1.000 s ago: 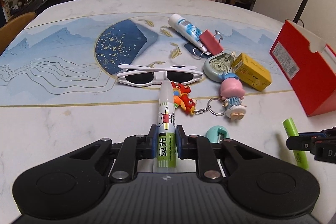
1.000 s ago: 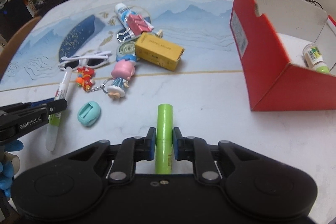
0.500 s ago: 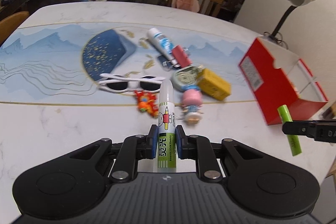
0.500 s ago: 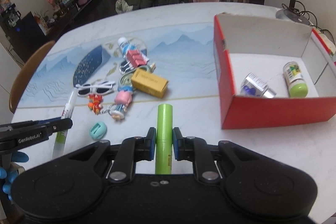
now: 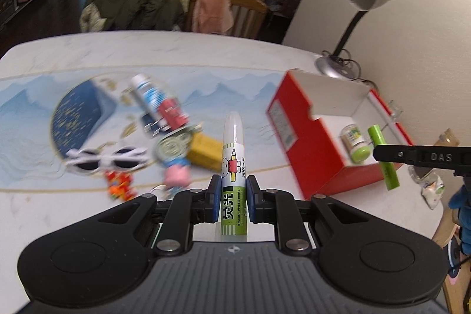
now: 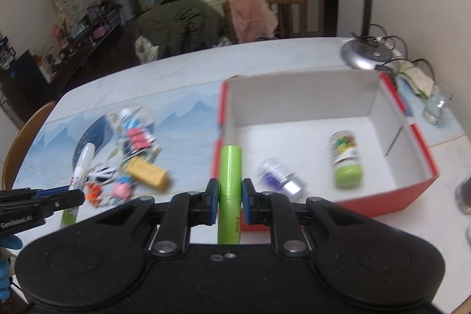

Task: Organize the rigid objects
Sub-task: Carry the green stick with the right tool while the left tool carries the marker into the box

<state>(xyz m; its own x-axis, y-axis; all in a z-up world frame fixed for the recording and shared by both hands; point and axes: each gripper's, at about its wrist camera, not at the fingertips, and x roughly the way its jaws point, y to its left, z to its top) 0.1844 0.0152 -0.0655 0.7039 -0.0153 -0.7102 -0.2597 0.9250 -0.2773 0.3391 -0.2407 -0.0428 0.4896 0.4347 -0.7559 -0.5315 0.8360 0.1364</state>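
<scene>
My left gripper [image 5: 232, 200] is shut on a white and green highlighter pen [image 5: 233, 164] and holds it in the air above the table. My right gripper [image 6: 230, 200] is shut on a green tube [image 6: 230, 190], held above the near left corner of the red box [image 6: 424, 167]. The box [image 5: 309, 149] holds a green-capped bottle [image 6: 346, 164] and a small silver and purple bottle [image 6: 279, 175]. In the left wrist view the right gripper's finger [image 5: 421, 156] and green tube [image 5: 382, 156] hang over the box. In the right wrist view the left gripper [image 6: 38, 202] holds the pen [image 6: 81, 167] at the left.
On the table mat lie white sunglasses [image 5: 106, 158], a yellow box [image 5: 204, 155], a pink doll keychain [image 5: 176, 174], a red binder clip [image 5: 172, 114], a white and blue tube [image 5: 147, 91] and a round tin [image 5: 172, 144]. A desk lamp [image 5: 362, 8] stands behind the box.
Both grippers have risen and moved right toward the red box with their objects. The right gripper's green tube is now over the box's near left corner.
</scene>
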